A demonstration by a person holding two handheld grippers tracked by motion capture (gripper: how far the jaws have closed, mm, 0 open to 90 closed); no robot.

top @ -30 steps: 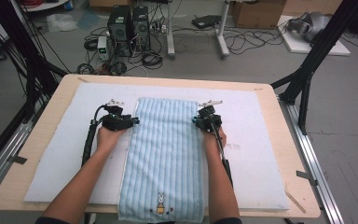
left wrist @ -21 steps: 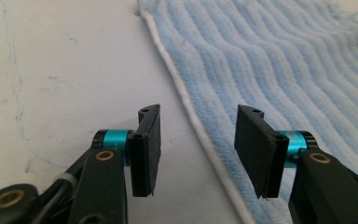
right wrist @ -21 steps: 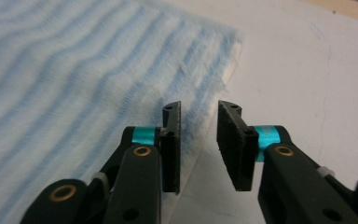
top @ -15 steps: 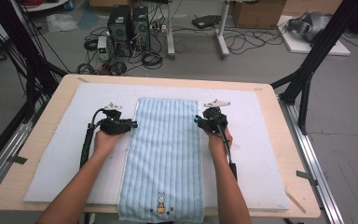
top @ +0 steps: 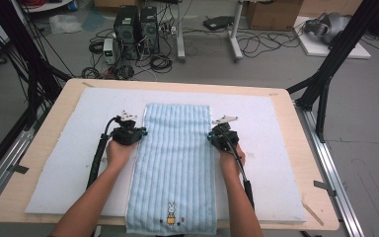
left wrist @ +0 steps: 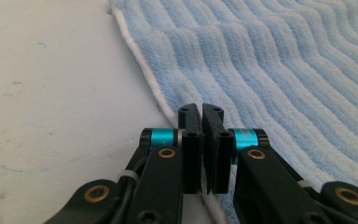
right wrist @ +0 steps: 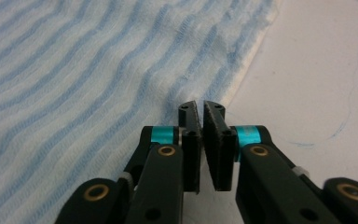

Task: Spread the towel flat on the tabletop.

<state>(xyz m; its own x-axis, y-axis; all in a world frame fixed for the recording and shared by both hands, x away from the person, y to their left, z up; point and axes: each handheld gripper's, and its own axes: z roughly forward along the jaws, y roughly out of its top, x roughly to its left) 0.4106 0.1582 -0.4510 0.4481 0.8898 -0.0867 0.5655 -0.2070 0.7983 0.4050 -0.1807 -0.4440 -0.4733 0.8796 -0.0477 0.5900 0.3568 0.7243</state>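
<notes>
A light blue striped towel (top: 176, 163) with a small rabbit picture near its front hem lies flat and lengthwise on the white mat (top: 69, 148). My left gripper (top: 139, 132) rests at the towel's left edge, about a third of the way down from the far hem. In the left gripper view the left gripper (left wrist: 201, 111) has its jaws shut over the white hem (left wrist: 144, 79), with no cloth seen between them. My right gripper (top: 212, 136) sits at the towel's right edge, level with the left one. The right gripper (right wrist: 200, 107) is shut too, its tips at the towel's border (right wrist: 249, 51).
The mat covers most of a wooden table (top: 306, 148). Bare mat stretches to both sides of the towel. Computers and cables (top: 138, 29) lie on the floor beyond the far edge, and black frame legs (top: 325, 74) stand at the corners.
Both grippers have slid a little toward the person along the towel's side edges, and the right one has shifted slightly outward. The towel has stayed flat.
</notes>
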